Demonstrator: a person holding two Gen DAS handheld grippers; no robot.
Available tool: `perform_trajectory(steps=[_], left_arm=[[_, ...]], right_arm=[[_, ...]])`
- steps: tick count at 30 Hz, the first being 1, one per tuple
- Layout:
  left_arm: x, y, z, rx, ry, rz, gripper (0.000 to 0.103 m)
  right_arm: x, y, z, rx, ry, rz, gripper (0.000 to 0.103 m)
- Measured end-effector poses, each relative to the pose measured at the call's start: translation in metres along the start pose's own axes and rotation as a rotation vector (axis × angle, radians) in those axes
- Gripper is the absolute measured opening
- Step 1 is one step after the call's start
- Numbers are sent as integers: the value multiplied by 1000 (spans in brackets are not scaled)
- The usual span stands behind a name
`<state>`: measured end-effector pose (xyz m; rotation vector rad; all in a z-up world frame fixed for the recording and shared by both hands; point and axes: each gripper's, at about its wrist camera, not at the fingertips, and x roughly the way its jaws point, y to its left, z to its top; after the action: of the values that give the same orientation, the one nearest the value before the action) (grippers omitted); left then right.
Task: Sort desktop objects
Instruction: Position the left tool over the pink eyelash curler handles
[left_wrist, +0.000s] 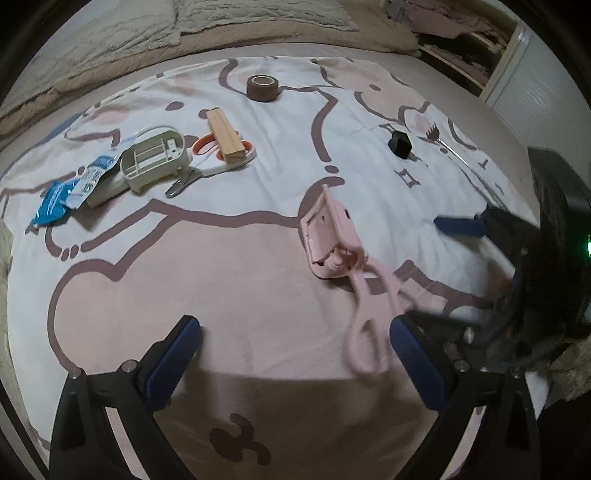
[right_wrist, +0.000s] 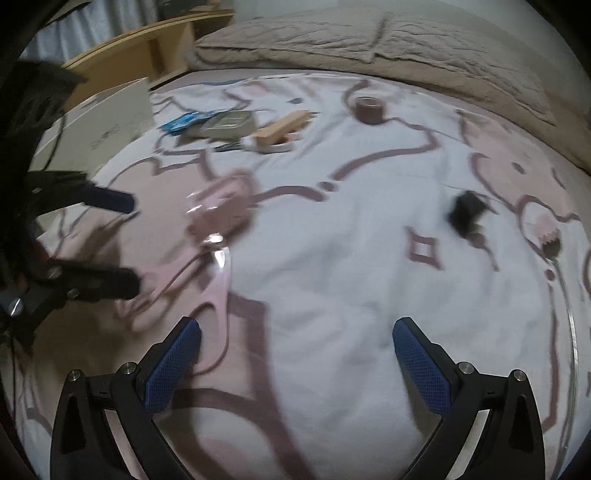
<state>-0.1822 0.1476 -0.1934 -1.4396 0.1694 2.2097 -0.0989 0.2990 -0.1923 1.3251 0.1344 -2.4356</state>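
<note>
Pink plastic eyelash curler (left_wrist: 364, 314) is lying beside the left gripper (left_wrist: 295, 354), jaws gaping wide, gripping nothing; right gripper (right_wrist: 297, 354) is likewise spread wide, empty.

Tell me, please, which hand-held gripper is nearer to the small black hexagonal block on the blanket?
Right. The right hand-held gripper hangs open over white blanket with the small black hexagonal block ahead to its right; the left hand-held gripper sits back by the pink eyelash curler, farther off.
</note>
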Motion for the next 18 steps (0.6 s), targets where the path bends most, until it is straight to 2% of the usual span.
perform_trajectory(steps=[3,10,18], left_arm=[[-1,2,0,-11,-2,-1,103],[3,-2,5,-20,-2,-10,103],[16,-17,11,7,12,-6,103]], right_arm=[[-1,11,1,-17,2,48,103],[-2,29,2,-66,1,90,103],[-15,11,-6,-10,-32,109,103]])
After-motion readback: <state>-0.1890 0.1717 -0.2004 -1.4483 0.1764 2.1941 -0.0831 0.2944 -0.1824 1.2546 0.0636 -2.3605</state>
